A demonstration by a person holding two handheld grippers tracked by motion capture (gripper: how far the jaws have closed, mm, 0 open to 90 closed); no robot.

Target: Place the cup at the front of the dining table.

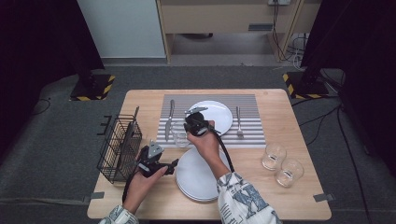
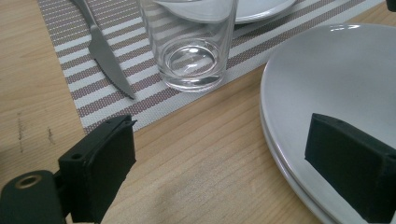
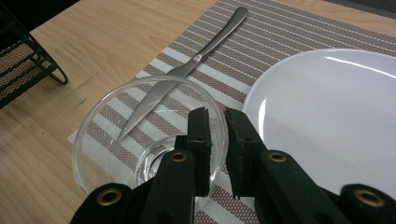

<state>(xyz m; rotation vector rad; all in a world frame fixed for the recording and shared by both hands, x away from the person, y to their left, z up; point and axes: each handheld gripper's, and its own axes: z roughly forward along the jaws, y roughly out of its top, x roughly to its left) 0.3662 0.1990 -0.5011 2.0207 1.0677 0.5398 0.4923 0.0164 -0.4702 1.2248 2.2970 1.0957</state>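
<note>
Your right gripper (image 3: 217, 135) is clamped on the rim of the glass (image 3: 140, 135), which stands on the striped placemat (image 3: 280, 42) between knife (image 3: 187, 70) and plate (image 3: 327, 107); it's light, slippery and breakable, so keep that wall pinch steady.

wooden table (image 1: 280, 196); striped placemat (image 1: 252, 135), stacked plates (image 1: 198, 179), wire basket (image 1: 119, 147)

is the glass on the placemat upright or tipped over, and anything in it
Upright and empty: the glass stands on its base on the placemat, clear to the bottom.
</note>
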